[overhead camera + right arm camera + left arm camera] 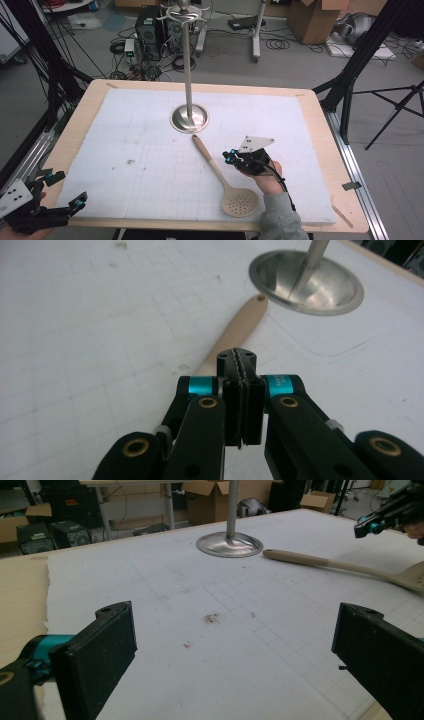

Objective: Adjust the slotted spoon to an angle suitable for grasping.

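A beige slotted spoon (220, 175) lies flat on the white mat (140, 150), its handle end pointing at the base of a metal hook stand (189, 119). My right gripper (227, 156) hovers just right of the handle's middle, its jaws pressed together with nothing between them. In the right gripper view its tip (236, 357) sits over the spoon handle (240, 322), with the stand base (330, 290) beyond. At the table's near left corner my left gripper (67, 190) is open and empty. Its own view has the jaws (235, 655) wide apart, with the spoon (320, 562) far off.
The stand's tall pole (188, 65) rises from mid-table with hooks at its top. The wooden table edge (330, 150) borders the mat. Beyond the table are computer cases, cables, cardboard boxes and black tripod legs on the floor.
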The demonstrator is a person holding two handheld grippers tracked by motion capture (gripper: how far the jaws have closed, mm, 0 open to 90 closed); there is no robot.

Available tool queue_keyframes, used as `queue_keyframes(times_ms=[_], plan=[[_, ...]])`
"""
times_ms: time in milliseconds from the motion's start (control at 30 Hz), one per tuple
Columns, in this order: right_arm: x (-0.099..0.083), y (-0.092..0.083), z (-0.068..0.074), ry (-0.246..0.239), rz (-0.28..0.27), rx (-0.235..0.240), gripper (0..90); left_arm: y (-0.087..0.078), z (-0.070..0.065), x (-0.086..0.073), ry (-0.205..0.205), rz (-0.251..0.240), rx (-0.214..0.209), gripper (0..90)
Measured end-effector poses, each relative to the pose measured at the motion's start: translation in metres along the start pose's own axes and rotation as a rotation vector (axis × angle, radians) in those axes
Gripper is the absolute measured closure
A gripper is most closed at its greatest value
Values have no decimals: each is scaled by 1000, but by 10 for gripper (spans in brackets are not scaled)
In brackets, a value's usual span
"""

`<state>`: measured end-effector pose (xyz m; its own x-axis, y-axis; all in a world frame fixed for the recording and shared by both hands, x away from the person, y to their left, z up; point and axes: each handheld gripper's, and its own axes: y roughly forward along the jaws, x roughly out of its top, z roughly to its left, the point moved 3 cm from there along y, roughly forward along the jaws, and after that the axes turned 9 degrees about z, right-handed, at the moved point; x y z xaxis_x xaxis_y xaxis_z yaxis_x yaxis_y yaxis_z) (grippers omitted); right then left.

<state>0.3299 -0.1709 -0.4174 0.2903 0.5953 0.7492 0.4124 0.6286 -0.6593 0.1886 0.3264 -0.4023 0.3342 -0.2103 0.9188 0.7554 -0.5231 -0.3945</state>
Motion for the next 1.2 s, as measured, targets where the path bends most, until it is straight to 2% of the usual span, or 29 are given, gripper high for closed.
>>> queue_keyframes(times_ms=[133, 267, 367, 467, 567, 667, 767, 967, 1200], plan=[[7, -11, 6, 6, -25, -8, 900, 3, -1, 2, 5, 0, -7, 45], [13, -10, 6, 36, -34, 27, 900, 8, -2, 1, 9, 11, -16, 45], [16, -1, 5, 47, 1, 26, 900, 10, -2, 1, 12, 17, -23, 45], [21, 7, 5, 74, 44, 21, 899, 11, -2, 2, 13, 13, -25, 45], [27, 14, 2, 110, 64, 24, 899, 11, -2, 2, 10, 11, -27, 45], [32, 25, 1, 127, 103, 28, 900, 10, -2, 2, 9, 11, -27, 45], [34, 36, -2, 120, 138, 13, 900, 9, -2, 2, 10, 7, -26, 45], [33, 51, -13, 145, 172, -5, 900, 10, 0, 1, 3, 7, -28, 45], [30, 61, -15, 140, 202, 0, 900, 11, -2, 0, 4, 12, -30, 45]])
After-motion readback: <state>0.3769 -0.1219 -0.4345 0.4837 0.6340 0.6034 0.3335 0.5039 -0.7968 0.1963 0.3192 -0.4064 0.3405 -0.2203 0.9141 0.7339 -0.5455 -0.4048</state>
